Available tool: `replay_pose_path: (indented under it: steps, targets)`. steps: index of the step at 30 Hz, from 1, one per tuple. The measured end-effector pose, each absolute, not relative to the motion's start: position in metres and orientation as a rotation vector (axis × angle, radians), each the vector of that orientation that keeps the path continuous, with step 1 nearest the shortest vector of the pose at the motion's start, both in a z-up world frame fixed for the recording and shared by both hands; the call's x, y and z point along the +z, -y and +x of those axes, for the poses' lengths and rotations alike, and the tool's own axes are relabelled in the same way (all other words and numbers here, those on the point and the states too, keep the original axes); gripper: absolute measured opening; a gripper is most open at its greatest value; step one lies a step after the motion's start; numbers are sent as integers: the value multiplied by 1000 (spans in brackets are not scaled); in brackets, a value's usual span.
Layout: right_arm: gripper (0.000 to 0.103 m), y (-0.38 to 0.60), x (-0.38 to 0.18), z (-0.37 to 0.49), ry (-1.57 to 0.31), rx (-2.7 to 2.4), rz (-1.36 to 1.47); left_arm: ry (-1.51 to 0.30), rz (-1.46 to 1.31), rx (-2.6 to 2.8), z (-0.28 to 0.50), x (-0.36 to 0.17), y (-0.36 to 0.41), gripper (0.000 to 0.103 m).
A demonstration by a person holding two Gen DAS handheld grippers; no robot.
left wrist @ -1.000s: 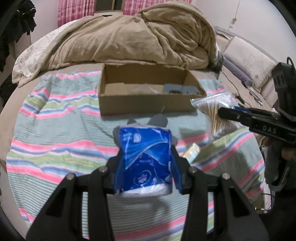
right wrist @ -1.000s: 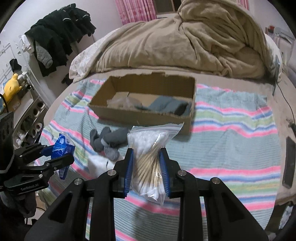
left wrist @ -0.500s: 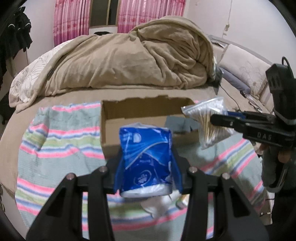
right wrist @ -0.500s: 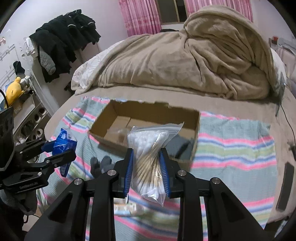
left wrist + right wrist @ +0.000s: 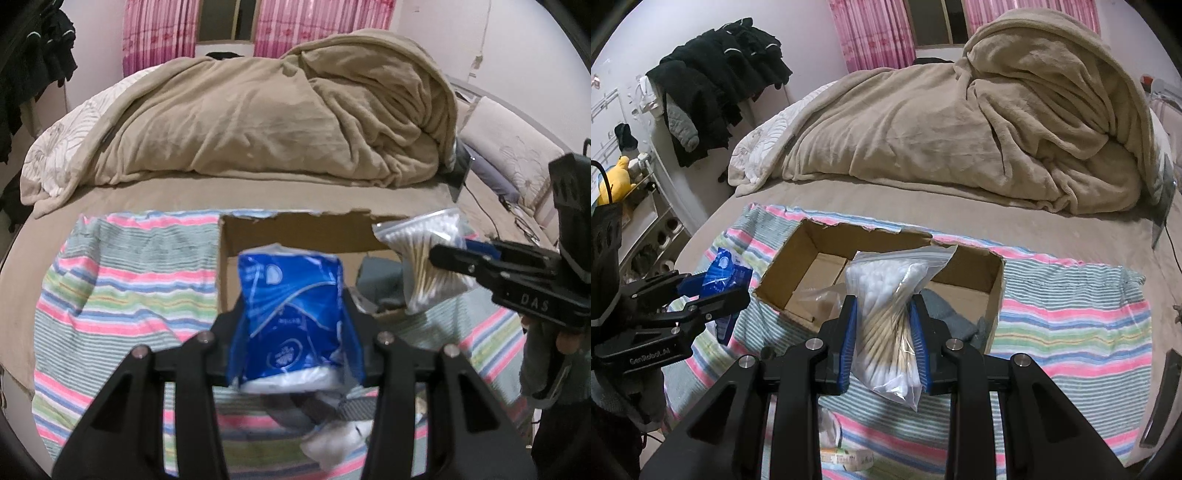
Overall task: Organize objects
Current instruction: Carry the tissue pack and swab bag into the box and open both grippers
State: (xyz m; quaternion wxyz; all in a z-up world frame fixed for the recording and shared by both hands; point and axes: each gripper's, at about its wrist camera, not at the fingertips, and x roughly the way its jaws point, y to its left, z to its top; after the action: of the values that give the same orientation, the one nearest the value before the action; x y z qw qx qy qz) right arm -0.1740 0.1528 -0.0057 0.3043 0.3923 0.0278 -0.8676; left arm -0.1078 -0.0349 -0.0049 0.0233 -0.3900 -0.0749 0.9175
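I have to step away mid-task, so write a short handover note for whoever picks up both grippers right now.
Left gripper: shut on the blue tissue pack, held in the air in front of the cardboard box.
Right gripper: shut on the zip bag of cotton swabs, held in the air at the box's near wall.
Box: on the striped blanket, open; grey socks and a clear plastic bag already inside.
Left to do: drop both held items in. White wad, small carton and a grey item still lie on the blanket.
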Motion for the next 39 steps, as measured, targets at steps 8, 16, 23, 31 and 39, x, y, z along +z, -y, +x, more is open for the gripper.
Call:
replay_pose_path:
  steps: [8,16,23,31,39]
  targets:
    - [30,-146,-14,-195,-62,-2293,1056,244,-1224,2844,-136,-10,41,46]
    - [30,-139,-29,-213,-46,-2278,1090,273,-1258,2811,-163,-24,44,46]
    - [30,-131,-44,-227,-40,-2251,1124,264,-1301,2782,-185,-41,41,46]
    - [30,-117,-57,-238,-18,-2236,1153,254,-1368,2755,-204,-54,42,56]
    - [56,-118,-55,-237,-47,-2276,1141,252,-1330,2791,-198,-41,45,70]
